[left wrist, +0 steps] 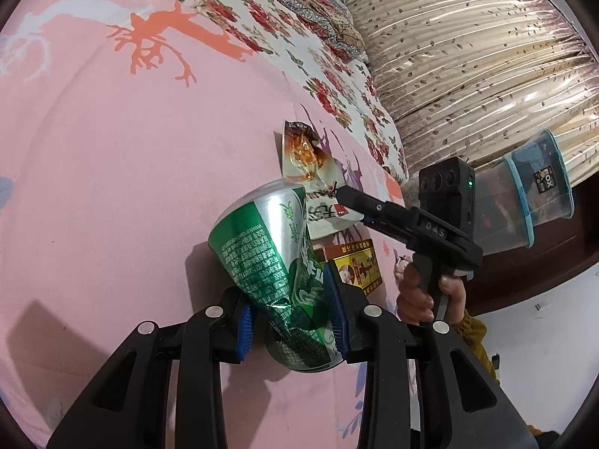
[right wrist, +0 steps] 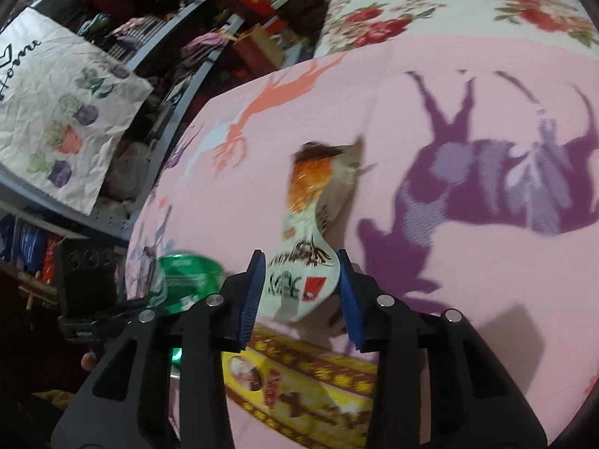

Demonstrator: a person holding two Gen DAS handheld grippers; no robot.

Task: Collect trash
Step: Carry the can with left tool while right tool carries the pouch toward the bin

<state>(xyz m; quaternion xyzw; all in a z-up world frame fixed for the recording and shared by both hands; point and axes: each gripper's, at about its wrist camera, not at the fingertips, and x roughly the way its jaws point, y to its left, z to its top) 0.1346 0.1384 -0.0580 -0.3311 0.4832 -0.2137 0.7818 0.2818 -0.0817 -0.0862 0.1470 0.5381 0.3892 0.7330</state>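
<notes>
right gripper [right wrist: 301,292]: my jaws sit either side of the wrapper [right wrist: 305,262], blue pads right at its edges. Can't tell if they're actually pinching yet, the frame's smeary.
wrapper: crinkly snack bag on the pink sheet [right wrist: 468,299], its low end between my pads, the orange end pointing away.
how I'd do it: squeeze until the foil buckles, then lift slow. Thin film slips, so I'd want a fold in the pads, not just an edge.
box [right wrist: 299,385]: yellow carton just below the wrapper. I'd keep the fingers off it.
left gripper [left wrist: 292,321]: clenched on the crushed green can [left wrist: 269,258], held off the sheet.
watch: the two grippers are close, so I'd lift straight up.
</notes>
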